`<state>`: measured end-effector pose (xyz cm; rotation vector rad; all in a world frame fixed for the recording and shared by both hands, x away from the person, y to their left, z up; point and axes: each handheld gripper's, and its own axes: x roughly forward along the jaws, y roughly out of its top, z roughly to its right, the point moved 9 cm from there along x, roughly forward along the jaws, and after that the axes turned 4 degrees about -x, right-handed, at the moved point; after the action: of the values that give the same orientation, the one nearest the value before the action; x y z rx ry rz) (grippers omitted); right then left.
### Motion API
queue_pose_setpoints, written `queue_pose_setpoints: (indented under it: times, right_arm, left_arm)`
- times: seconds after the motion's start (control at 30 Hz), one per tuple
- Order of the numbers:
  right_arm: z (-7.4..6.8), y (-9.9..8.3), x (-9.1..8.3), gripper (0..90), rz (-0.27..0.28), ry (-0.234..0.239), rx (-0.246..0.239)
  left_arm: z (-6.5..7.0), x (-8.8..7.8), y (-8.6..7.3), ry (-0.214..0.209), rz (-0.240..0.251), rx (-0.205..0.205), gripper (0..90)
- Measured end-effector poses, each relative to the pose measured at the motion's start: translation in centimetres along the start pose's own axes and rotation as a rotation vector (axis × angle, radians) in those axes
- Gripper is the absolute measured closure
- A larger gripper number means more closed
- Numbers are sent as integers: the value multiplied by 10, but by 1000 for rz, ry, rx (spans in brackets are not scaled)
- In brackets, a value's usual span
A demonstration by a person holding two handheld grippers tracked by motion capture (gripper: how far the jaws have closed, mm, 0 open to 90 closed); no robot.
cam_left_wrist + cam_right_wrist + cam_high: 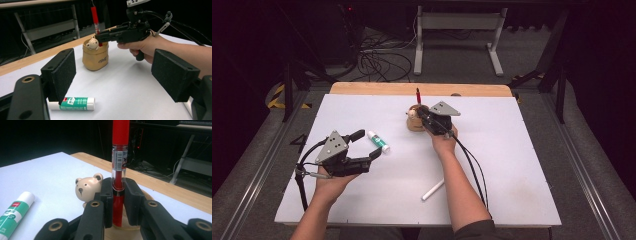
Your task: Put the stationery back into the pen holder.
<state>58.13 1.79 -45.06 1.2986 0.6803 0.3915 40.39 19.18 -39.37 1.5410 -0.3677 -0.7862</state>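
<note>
Right claw [117, 202] is clamped on the red pen [119, 152], holding it upright with its lower end down in the tan bear pot [414, 120] near the counter's [512, 150] far edge. Left claw [113, 72] sits wide apart, nothing in it, glue stick [75, 103] lying just beside it.

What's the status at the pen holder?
Right gripper shut on red pen, upright over bear holder. Left gripper open, idle by glue stick. Nothing in the way.
</note>
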Motion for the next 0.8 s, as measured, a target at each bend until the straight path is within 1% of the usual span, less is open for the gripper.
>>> queue_pose_setpoints:
  times: [0.17,0.3,0.37,0.5,0.63,0.73,0.8]
  right_arm:
    - [-1,-4,1,786,-11,5,3]
    - [-1,-7,0,784,-19,12,9]
    - [-1,-7,-1,761,-18,10,11]
    - [0,-5,-3,737,-14,10,10]
    - [-1,-1,-8,713,5,12,14]
    - [-4,0,-12,667,17,19,18]
    - [-6,1,-14,646,19,23,19]
  left_arm:
    - [-1,-1,0,3,0,0,211]
    - [-6,-3,0,11,0,0,212]
    - [-7,-5,1,14,8,-11,212]
    - [-9,-5,1,18,9,-15,212]
    - [-9,-5,0,17,4,-12,212]
    - [-9,-4,0,18,3,-9,212]
    - [-8,-5,0,16,4,-15,212]
